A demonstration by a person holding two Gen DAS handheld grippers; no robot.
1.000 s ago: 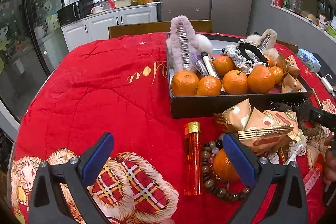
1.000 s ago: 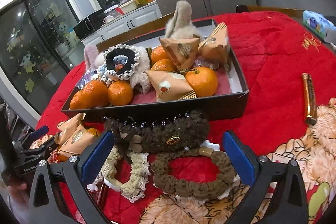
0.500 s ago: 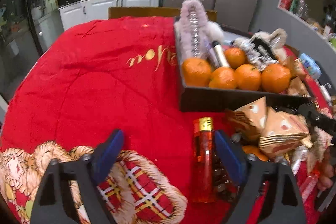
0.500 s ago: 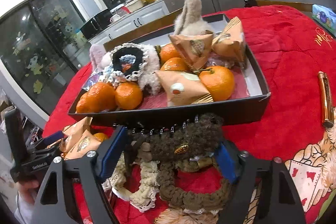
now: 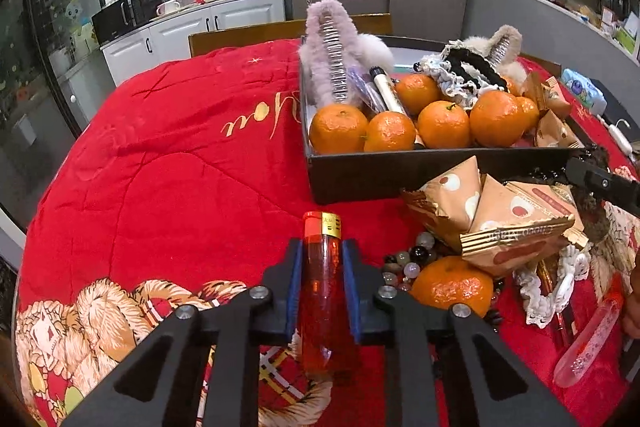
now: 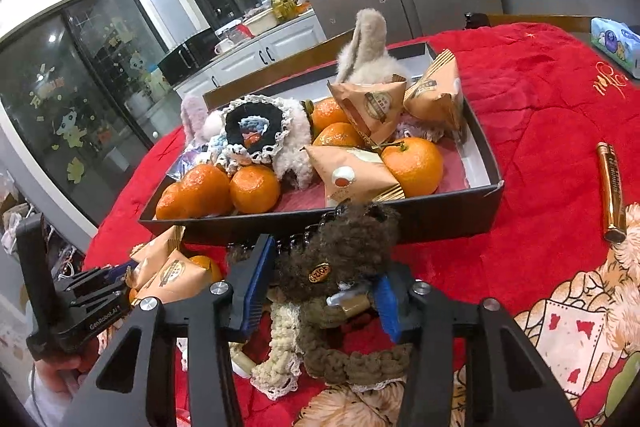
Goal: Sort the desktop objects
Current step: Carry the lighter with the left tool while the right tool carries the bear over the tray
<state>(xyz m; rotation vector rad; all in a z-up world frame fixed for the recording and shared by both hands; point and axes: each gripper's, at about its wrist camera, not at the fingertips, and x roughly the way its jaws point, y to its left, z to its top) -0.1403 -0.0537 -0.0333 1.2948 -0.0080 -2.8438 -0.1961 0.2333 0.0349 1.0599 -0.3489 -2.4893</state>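
Observation:
My left gripper is closing, and its blue pads press both sides of a red see-through lighter with a gold cap, lying on the red cloth. My right gripper is closing too, squeezing a brown fuzzy hair clip that bunches up between its pads. Just beyond both stands a black tray with several tangerines, fluffy hair clips and tan snack packets. Its front wall rises right behind the brown clip.
Loose snack packets, a tangerine and a bead bracelet lie right of the lighter. A brown scrunchie and a cream lace one lie under the right gripper. A gold tube rests on the cloth at right.
Both grippers went from wide open to closed: the left on the red lighter, the right on the brown clip, which has bunched upward. Neither hand has travelled much.

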